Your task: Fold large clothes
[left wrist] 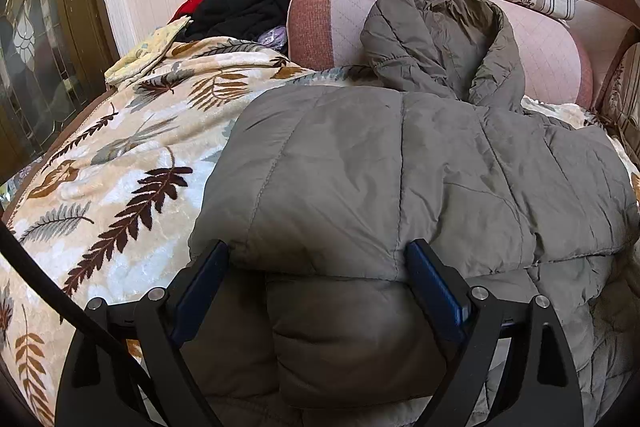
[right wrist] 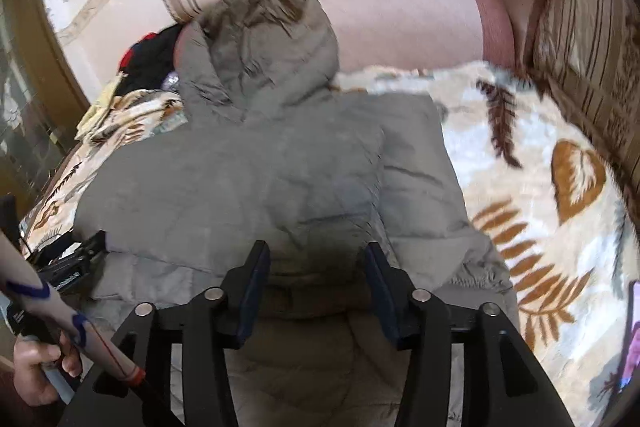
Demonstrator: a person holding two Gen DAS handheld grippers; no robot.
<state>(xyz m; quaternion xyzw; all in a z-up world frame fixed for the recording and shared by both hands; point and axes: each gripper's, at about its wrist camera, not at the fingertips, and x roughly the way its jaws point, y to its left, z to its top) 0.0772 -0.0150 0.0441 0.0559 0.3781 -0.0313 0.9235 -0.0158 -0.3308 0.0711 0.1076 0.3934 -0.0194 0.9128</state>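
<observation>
No readable labels or writing anywhere I can see. My left gripper (left wrist: 316, 259) angles down over the near folded edge of the grey puffer jacket (left wrist: 400, 167); its jaws are spread wide, straddling a puffy fold, and the pads don't look pressed on it. My right gripper (right wrist: 316, 259) also tilts down at the jacket's near edge, jaws part-way apart, fabric under and between them but not pinched. The jacket lies folded on a leaf-print blanket (left wrist: 100, 167) covering the bed, with its hood (left wrist: 440, 39) resting up against a pink bolster (left wrist: 320, 23). A hand (right wrist: 36, 375) grips the left handle at the lower left. Dark clothes (left wrist: 240, 11) are piled in the far corner.
</observation>
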